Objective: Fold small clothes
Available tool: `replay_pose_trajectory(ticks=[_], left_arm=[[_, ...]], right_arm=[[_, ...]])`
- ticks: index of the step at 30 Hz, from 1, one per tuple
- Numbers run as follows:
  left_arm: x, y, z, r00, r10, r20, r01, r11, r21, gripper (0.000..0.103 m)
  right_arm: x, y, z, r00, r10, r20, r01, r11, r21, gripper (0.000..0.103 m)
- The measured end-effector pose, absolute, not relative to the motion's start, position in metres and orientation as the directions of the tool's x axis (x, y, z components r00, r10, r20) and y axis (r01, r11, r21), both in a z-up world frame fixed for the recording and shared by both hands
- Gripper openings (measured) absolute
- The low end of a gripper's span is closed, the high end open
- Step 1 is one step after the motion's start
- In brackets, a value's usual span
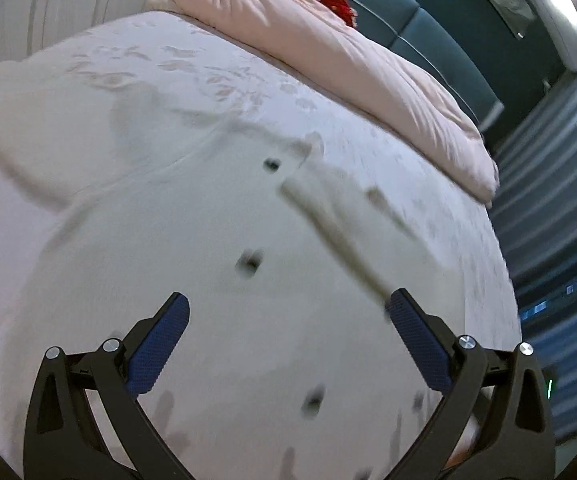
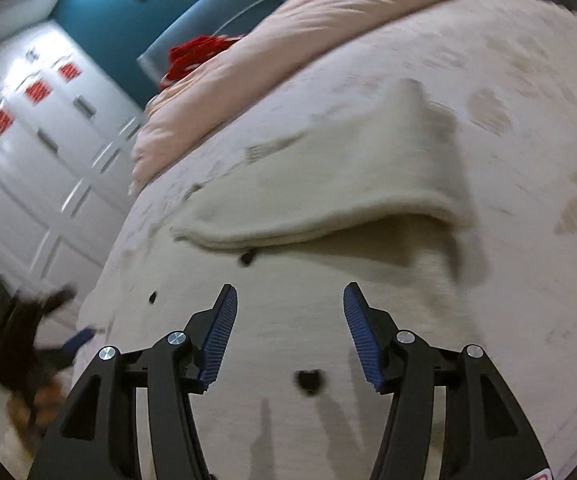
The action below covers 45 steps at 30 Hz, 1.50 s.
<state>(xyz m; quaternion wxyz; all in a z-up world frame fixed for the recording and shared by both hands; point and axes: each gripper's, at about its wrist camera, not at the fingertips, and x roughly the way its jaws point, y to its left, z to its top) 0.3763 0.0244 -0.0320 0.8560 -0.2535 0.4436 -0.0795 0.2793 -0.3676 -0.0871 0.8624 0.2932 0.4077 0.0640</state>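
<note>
Where the right wrist view begins, at the bottom of the frame, the right gripper (image 2: 290,304) stands with its blue pads (image 2: 218,336) apart and nothing between them, over a pale cream garment (image 2: 288,272) spread on the bed (image 2: 528,184). No earlier picture is given. A dark button (image 2: 309,381) sits low between the fingers, and two more lie up and to the left of it. Above the fingertips, across the middle of the frame, a flap of the garment is folded over, its thick rounded edge casting a shadow on the cloth below. At the lower left of that view the left gripper (image 2: 48,332) shows as a dark blur beside the bed's edge. Further up lies a pink duvet (image 2: 288,60), a red knitted thing (image 2: 196,56) at its left end, and a teal headboard (image 2: 208,0) behind.

In the left wrist view the left gripper (image 1: 288,308) is spread wide and empty at the bottom of the frame, hanging over the same garment. Dark buttons run up the middle, and a folded edge slants from the right fingertip toward the centre, blurred. Beyond, at the upper right, lie the duvet and the headboard.
</note>
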Motion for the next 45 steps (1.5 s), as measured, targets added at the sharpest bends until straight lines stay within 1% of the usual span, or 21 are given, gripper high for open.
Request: replay_pose_trajectory(ticks=[5,6,7,9,11,12,15,19,24,25,26,28,30,31,33,34,37,39,42,44,45], left_arm=[[0.465,-0.007,-0.066,0.555,-0.365,-0.747,-0.169,0.83,-0.531,0.096],[0.475,-0.011,-0.074,0.545,-0.365,-0.755,-0.19,0.823,-0.535,0.094],[0.489,-0.016,-0.082,0.537,-0.373,-0.756,-0.199,0.815,-0.544,0.087],[0.505,-0.026,-0.091,0.529,-0.39,-0.754,-0.187,0.813,-0.552,0.065],[0.514,-0.035,-0.094,0.512,-0.409,-0.756,-0.146,0.825,-0.545,0.017],[0.515,-0.037,-0.093,0.511,-0.406,-0.758,-0.133,0.834,-0.536,0.011],[0.503,-0.026,-0.074,0.594,-0.402,-0.697,-0.097,0.824,-0.558,0.01],[0.463,0.011,-0.058,0.667,-0.391,-0.634,-0.086,0.805,-0.587,0.01],[0.455,0.044,-0.094,0.615,-0.347,-0.708,-0.184,0.81,-0.557,0.01],[0.457,0.047,-0.105,0.6,-0.349,-0.72,-0.202,0.805,-0.558,0.01],[0.456,0.048,-0.106,0.6,-0.344,-0.722,-0.208,0.805,-0.555,0.01],[0.453,0.044,-0.104,0.615,-0.332,-0.715,-0.197,0.813,-0.547,0.01],[0.452,0.039,-0.104,0.622,-0.318,-0.716,-0.18,0.831,-0.526,0.01],[0.449,0.038,-0.106,0.621,-0.31,-0.72,-0.178,0.838,-0.515,0.01],[0.446,0.037,-0.113,0.62,-0.299,-0.725,-0.17,0.851,-0.497,0.011],[0.443,0.036,-0.115,0.628,-0.295,-0.72,-0.165,0.854,-0.494,0.011],[0.437,0.038,-0.115,0.643,-0.285,-0.711,-0.149,0.864,-0.481,0.012],[0.434,0.038,-0.115,0.655,-0.278,-0.703,-0.137,0.871,-0.472,0.012],[0.431,0.036,-0.117,0.669,-0.26,-0.696,-0.132,0.88,-0.457,0.013],[0.43,0.034,-0.117,0.672,-0.253,-0.696,-0.133,0.883,-0.45,0.013],[0.43,0.034,-0.117,0.673,-0.251,-0.695,-0.132,0.885,-0.447,0.013]], right_arm=[[0.274,-0.379,-0.107,0.667,0.33,-0.668,0.141,0.824,0.549,0.057],[0.273,-0.378,-0.112,0.665,0.323,-0.674,0.145,0.829,0.541,0.057],[0.271,-0.378,-0.119,0.663,0.32,-0.676,0.145,0.832,0.536,0.058],[0.268,-0.378,-0.124,0.675,0.318,-0.666,0.133,0.835,0.534,0.06],[0.267,-0.375,-0.125,0.683,0.318,-0.658,0.112,0.844,0.525,0.068],[0.268,-0.373,-0.124,0.682,0.315,-0.66,0.106,0.851,0.515,0.069],[0.272,-0.37,-0.123,0.682,0.301,-0.667,0.103,0.863,0.495,0.07],[0.281,-0.387,-0.117,0.708,0.355,-0.61,0.135,0.78,0.611,0.071],[0.314,-0.398,-0.13,0.701,0.351,-0.621,0.223,0.719,0.658,0.069],[0.321,-0.4,-0.131,0.703,0.338,-0.625,0.24,0.715,0.656,0.051],[0.325,-0.4,-0.128,0.704,0.339,-0.624,0.239,0.714,0.658,0.009],[0.329,-0.407,-0.118,0.725,0.349,-0.593,0.224,0.695,0.683,0.008],[0.325,-0.41,-0.104,0.757,0.292,-0.584,0.21,0.738,0.641,0.007],[0.325,-0.41,-0.104,0.755,0.271,-0.597,0.214,0.759,0.615,0.007],[0.333,-0.413,-0.132,0.669,0.238,-0.704,0.28,0.797,0.536,0.007],[0.333,-0.415,-0.142,0.648,0.252,-0.718,0.295,0.786,0.543,0.005],[0.319,-0.413,-0.122,0.69,0.242,-0.683,0.284,0.777,0.562,0.007],[0.305,-0.403,-0.101,0.725,0.186,-0.664,0.268,0.811,0.519,0.01],[0.288,-0.384,-0.071,0.804,0.072,-0.59,0.24,0.869,0.432,0.013],[0.295,-0.375,-0.068,0.807,0.045,-0.588,0.231,0.894,0.384,0.014],[0.306,-0.374,-0.074,0.787,0.054,-0.615,0.233,0.897,0.377,0.014]])
